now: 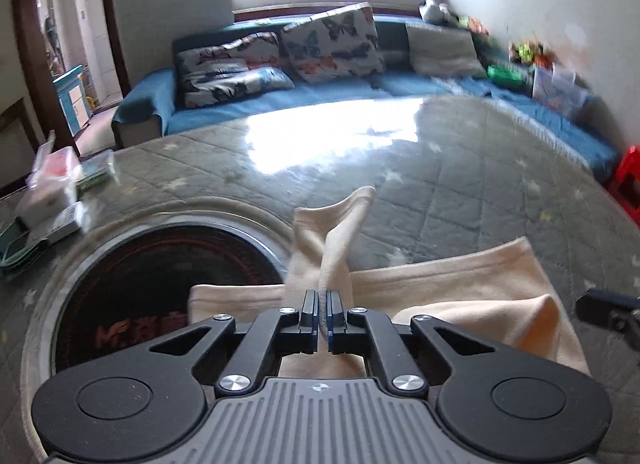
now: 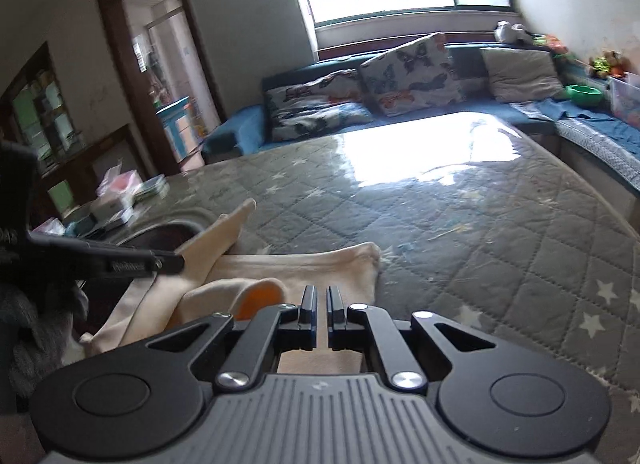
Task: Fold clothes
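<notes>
A cream garment [image 1: 440,284] lies on the grey quilted table cover [image 1: 460,184], partly folded, with an orange lining showing at one turned edge. My left gripper [image 1: 323,306] is shut on a strip of it, a sleeve [image 1: 340,232] that rises from the fingers and points away. In the right wrist view the left gripper's fingers [image 2: 168,262] reach in from the left and hold that sleeve. My right gripper [image 2: 322,300] hovers over the garment [image 2: 320,264], its jaws nearly together with only a thin slit and nothing between them.
A round dark heater well [image 1: 160,264] is sunk in the table under the garment's left end. Boxes and packets [image 1: 52,184] sit at the table's left edge. A blue sofa with butterfly cushions [image 1: 332,44] runs behind, and a red stool [image 1: 628,180] stands at the right.
</notes>
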The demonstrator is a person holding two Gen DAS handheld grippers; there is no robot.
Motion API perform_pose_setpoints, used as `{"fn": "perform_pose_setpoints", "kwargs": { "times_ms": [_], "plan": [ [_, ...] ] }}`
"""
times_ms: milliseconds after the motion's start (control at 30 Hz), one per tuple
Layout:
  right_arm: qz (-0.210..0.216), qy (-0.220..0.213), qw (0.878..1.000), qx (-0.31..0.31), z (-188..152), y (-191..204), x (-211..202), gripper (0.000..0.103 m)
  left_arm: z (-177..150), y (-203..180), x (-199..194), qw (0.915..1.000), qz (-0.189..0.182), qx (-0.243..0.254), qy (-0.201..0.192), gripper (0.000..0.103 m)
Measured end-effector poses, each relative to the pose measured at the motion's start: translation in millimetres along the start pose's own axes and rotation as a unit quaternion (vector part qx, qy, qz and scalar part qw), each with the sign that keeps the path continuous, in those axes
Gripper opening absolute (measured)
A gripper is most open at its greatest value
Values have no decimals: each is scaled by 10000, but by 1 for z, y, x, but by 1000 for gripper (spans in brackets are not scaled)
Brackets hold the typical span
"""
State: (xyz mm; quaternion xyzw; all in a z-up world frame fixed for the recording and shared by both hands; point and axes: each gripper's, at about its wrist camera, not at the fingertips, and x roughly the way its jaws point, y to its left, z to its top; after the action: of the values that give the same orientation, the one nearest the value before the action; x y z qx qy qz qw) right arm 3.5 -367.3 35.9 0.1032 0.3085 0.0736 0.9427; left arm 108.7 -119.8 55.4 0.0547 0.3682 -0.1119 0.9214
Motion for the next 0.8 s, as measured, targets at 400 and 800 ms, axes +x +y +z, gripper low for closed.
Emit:
{"fn": "perform_pose_setpoints", "kwargs": {
  "times_ms": [400, 800],
  "plan": [
    [68, 395, 9967, -704, 4, 31, 35, 40, -34, 83, -92, 9912, 211, -1198, -527, 4],
    [-301, -179, 9975, -622, 2, 30, 16, 4, -25, 0, -60, 9986, -452, -60, -283, 50]
  ]
}}
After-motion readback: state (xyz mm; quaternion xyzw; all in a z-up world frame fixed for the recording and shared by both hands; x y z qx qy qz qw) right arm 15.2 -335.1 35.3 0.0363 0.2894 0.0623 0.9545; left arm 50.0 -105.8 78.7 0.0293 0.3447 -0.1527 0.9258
